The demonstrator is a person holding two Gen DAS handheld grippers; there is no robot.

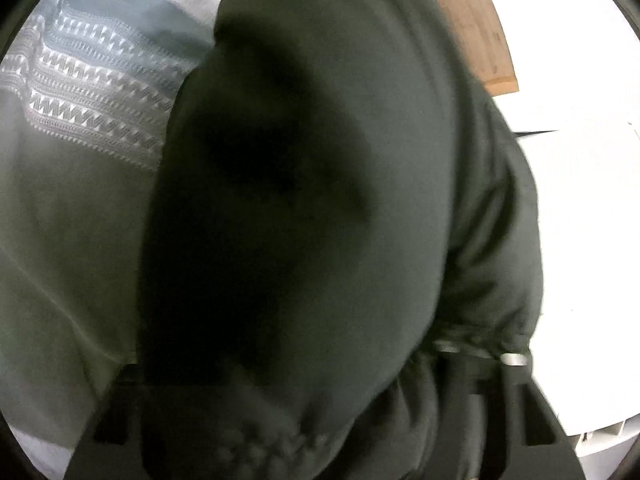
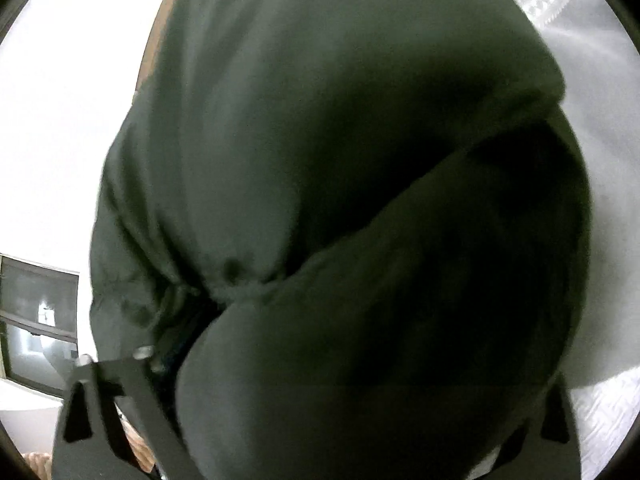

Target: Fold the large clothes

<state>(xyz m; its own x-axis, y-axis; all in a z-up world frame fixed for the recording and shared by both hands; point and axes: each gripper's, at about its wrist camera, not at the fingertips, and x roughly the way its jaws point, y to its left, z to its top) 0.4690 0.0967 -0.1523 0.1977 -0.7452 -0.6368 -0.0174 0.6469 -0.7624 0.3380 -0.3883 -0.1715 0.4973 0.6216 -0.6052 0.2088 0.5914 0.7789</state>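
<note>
A large dark green garment [image 1: 320, 200] fills most of the left wrist view, bunched between the fingers of my left gripper [image 1: 316, 384], which is shut on it. The fingertips are hidden under the cloth. In the right wrist view the same dark green garment [image 2: 340, 160] hangs in thick folds over my right gripper [image 2: 320, 380], which is shut on it; only the left finger [image 2: 132, 380] and the base of the right one show. More of the garment lies flat at the left of the left wrist view [image 1: 60, 260].
A grey and white patterned cloth [image 1: 88, 80] lies at the upper left. A wooden board [image 1: 472, 28] stands at the upper right beside a white surface [image 1: 580, 220]. A dark window [image 2: 36, 320] and a white wall [image 2: 60, 140] show at the left of the right wrist view.
</note>
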